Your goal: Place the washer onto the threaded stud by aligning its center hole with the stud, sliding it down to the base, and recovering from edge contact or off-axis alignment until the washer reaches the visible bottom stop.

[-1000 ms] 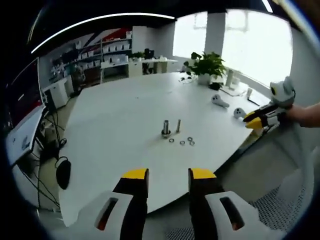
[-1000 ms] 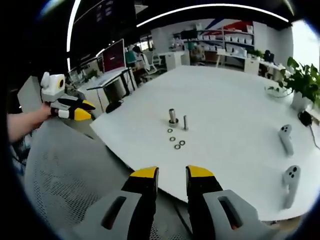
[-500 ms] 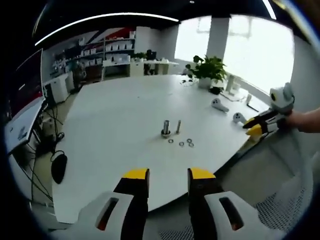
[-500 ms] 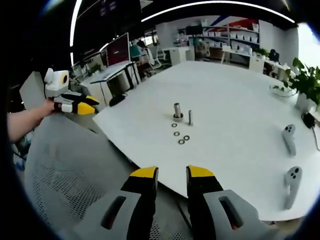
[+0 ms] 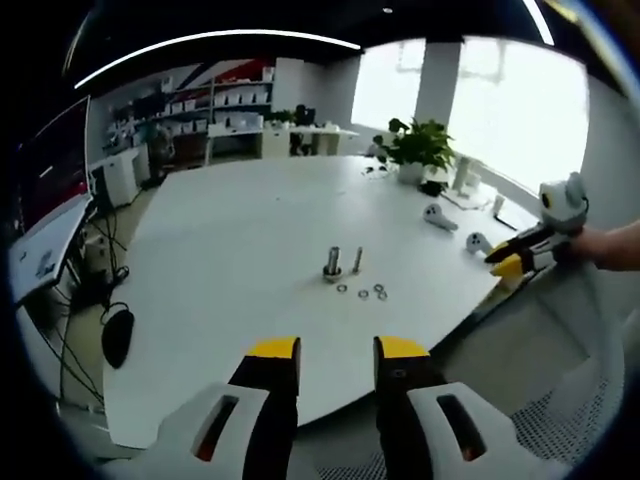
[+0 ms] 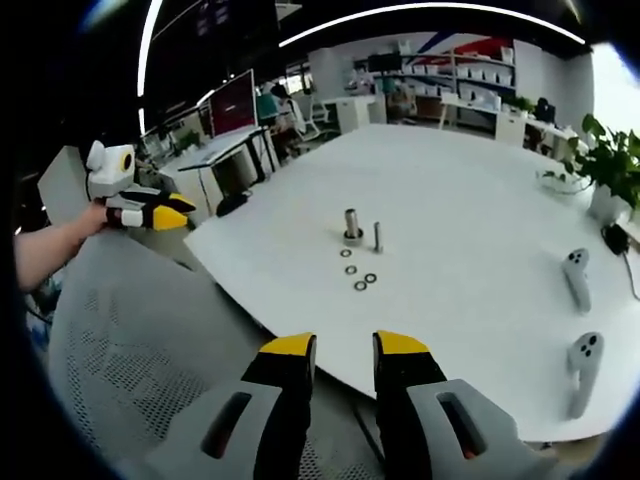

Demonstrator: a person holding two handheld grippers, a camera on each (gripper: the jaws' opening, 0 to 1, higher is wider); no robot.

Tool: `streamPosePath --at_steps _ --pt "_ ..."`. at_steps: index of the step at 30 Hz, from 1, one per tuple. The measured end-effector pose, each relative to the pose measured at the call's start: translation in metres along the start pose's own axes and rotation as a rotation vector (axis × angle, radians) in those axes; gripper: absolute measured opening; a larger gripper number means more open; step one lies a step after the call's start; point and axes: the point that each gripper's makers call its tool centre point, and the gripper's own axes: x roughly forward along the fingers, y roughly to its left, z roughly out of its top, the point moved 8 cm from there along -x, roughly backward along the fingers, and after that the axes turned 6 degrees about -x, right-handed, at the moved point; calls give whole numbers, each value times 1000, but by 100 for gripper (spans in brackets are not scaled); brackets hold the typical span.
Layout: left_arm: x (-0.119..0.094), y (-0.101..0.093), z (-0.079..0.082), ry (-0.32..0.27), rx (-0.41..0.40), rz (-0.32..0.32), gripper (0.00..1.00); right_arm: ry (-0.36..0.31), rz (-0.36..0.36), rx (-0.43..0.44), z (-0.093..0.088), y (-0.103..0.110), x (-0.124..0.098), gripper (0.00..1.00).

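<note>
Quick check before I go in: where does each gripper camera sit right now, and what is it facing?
Left gripper view: rides the left gripper, off the table's near edge, facing the stud and washers; right gripper and a hand at right.
Right gripper view: rides the right gripper, above a mesh chair, facing the stud; left gripper at left.
Shared: table, stud, washers.
</note>
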Motion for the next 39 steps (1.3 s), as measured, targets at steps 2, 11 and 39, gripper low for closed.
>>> streamPosePath --at_steps 2,11,39 --pt "0 0 -1 4 -1 -1 27 3 1 -3 -1 0 0 25" --pt "1 1 -2 20 -7 -1 27 -1 6 -3 1 0 0 25" --pt "1 1 -4 31 -27 -15 27 -16 -7 14 1 -1 0 26"
